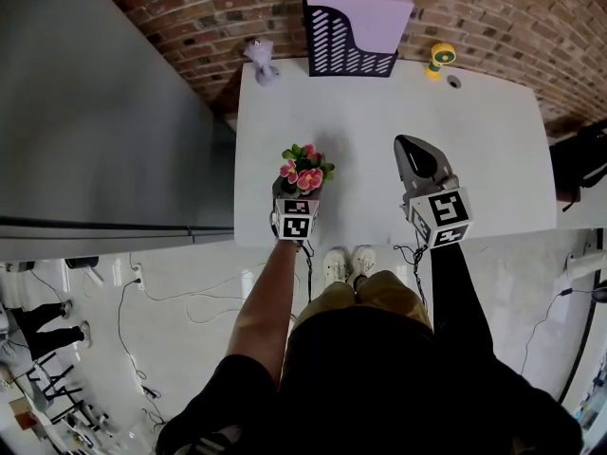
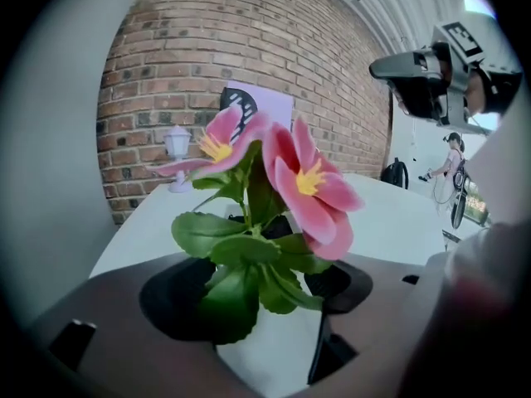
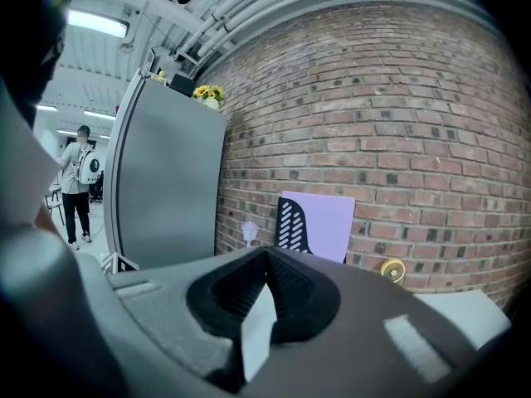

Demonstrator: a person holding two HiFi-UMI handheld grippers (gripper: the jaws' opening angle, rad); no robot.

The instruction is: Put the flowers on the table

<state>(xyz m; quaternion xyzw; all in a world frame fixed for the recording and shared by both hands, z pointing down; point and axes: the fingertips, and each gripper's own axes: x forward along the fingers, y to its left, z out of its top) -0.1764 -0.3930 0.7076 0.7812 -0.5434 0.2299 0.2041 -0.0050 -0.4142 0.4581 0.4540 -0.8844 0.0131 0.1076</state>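
White is the small pot (image 2: 270, 351) that the left claw (image 2: 261, 297) holds, with one jaw pressing on each side of it. From this pot rise the flowers (image 2: 286, 181): two large pink blooms with yellow centres, above broad green leaves that hang over the jaws. In the head view the flowers (image 1: 303, 171) stand directly in front of the left claw (image 1: 296, 197), over the table (image 1: 379, 112), close to its near edge and towards its near left corner. Whether the bottom of the pot touches the table top, I cannot tell. The right claw (image 1: 410, 152) is well apart to the right, also above the near edge. Its jaws are closed together and nothing is between them. At the far edge stand a small lilac lamp (image 1: 263, 62), a black file holder (image 1: 346, 45) and a yellow object (image 1: 440, 57), in front of the brick wall (image 1: 493, 17).
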